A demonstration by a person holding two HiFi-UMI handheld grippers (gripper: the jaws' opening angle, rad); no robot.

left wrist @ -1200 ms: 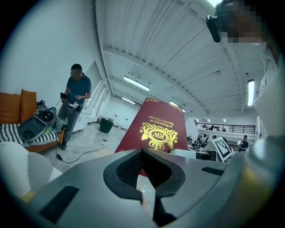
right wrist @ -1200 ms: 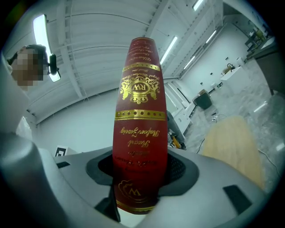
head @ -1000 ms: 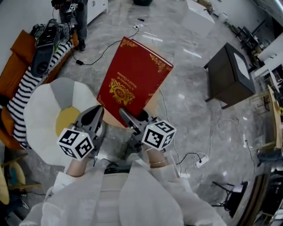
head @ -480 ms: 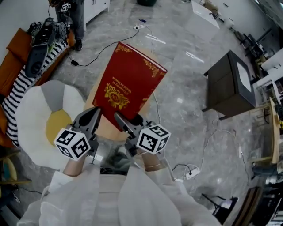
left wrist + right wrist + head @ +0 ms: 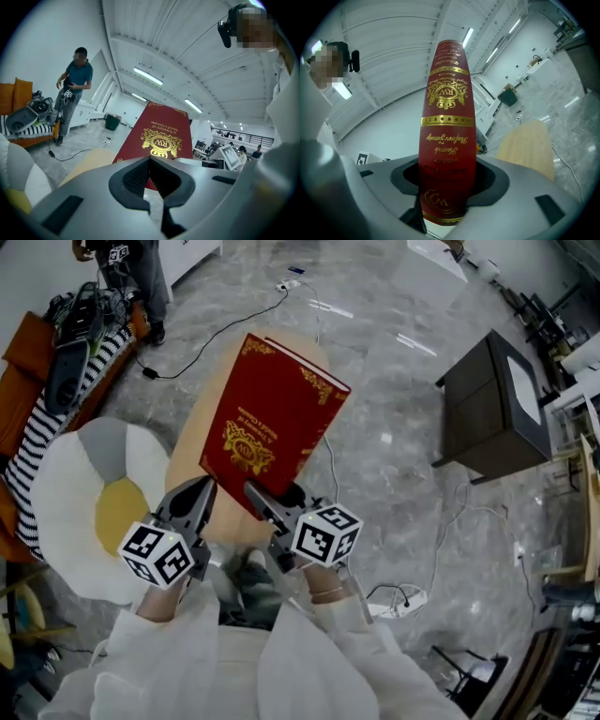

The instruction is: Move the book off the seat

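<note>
Already aloft: book held by its near end, pointing away from the right tongs

The red book (image 5: pixel 272 423) is off any seat, in the air above a pale wooden top (image 5: pixel 192 442). Its long axis runs from the right gripper (image 5: pixel 270 501) towards the far side of the scene, leaning a little right, with the gilt cover facing up and left. The right gripper's jaws are clamped across the book's near end. They stand fairly wide apart because the thick spine fills the gap between them.

The left gripper (image 5: pixel 192 502) sits just beside the book's near left corner. Its jaws are closed together with nothing between them, and the book shows only beyond their tips.

The right hand alone carries the load from one end, so the far end will likely sag or swing as it comes down. The wooden top lies directly beneath the book. The egg-shaped cushion (image 5: pixel 80 474) lies to the left and the dark cabinet (image 5: pixel 487 409) well off to the right.
</note>
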